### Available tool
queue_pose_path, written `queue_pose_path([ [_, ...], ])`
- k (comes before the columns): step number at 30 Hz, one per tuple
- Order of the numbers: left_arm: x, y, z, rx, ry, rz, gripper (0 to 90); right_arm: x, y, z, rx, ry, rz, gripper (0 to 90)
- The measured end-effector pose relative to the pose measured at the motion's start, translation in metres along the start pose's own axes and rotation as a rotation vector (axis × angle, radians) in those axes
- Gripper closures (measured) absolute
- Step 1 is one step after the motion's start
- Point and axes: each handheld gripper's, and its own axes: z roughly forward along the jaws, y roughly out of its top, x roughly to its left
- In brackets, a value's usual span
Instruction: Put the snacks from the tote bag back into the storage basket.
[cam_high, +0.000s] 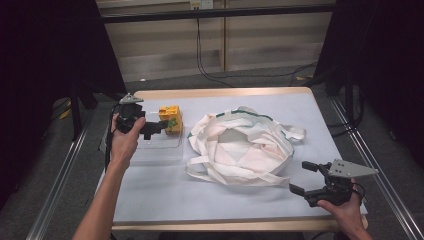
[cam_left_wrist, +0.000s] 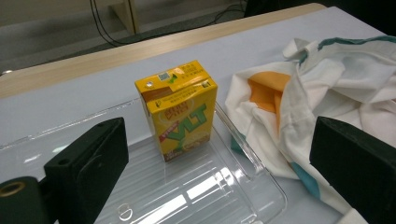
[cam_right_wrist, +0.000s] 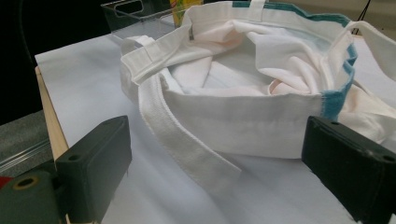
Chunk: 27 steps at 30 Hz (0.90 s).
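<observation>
One yellow rectangular drink carton with green lettering, upright in far right corner of clear shallow plastic tray; same carton at, tray at. Tray flat on left part of bench, on pale grey-blue mat with wooden edge. Just right of tray: white crumpled cloth tote bag with teal trim and loose white straps, mouth open upward, orange patch visible inside from left gripper view. Bag edge close beside tray's right rim, touching or not cannot tell. Left hand-held gripper over tray, pointed at carton, jaws spread wide, nothing between them; carton centred in gap but farther off in left gripper view. Left hand wrapped around its body, grey three-cornered plate on top. Right hand-held gripper low at near right corner of bench, near bag's right side, jaws wide apart and empty, aimed left toward bag. Right gripper view: bag wall and one strap lying on mat ahead of jaws, tray and carton top behind bag. Right hand at bench's near edge. Black cables on floor beyond bench.
</observation>
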Motion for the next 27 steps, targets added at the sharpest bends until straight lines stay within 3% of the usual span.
queue_pose_path([
  [6,-0.008,-0.014,-0.015,-0.04,-0.012,0.032,4.3,-0.001,0.0,-0.001,0.0,-0.009,0.002,8.3],
  [8,-0.013,-0.018,-0.019,-0.047,0.002,0.052,4.0,-0.001,0.0,0.0,0.002,-0.007,-0.001,8.2],
  [14,-0.03,-0.036,-0.028,-0.064,-0.014,0.063,2.1,-0.001,0.0,-0.001,0.009,-0.014,-0.007,7.9],
  [17,-0.039,-0.047,-0.035,-0.078,0.0,0.094,2.0,0.0,0.0,-0.001,0.007,-0.015,-0.008,7.9],
  [20,-0.044,-0.06,-0.041,-0.108,0.053,0.119,2.3,-0.001,0.0,-0.002,0.006,-0.017,-0.008,7.8],
  [23,-0.042,-0.075,-0.04,-0.109,-0.01,0.05,2.8,0.0,0.0,-0.003,-0.002,-0.017,-0.008,7.8],
  [27,-0.046,-0.098,-0.042,-0.075,-0.009,0.088,3.0,-0.001,0.0,-0.005,-0.006,-0.021,-0.002,7.8],
])
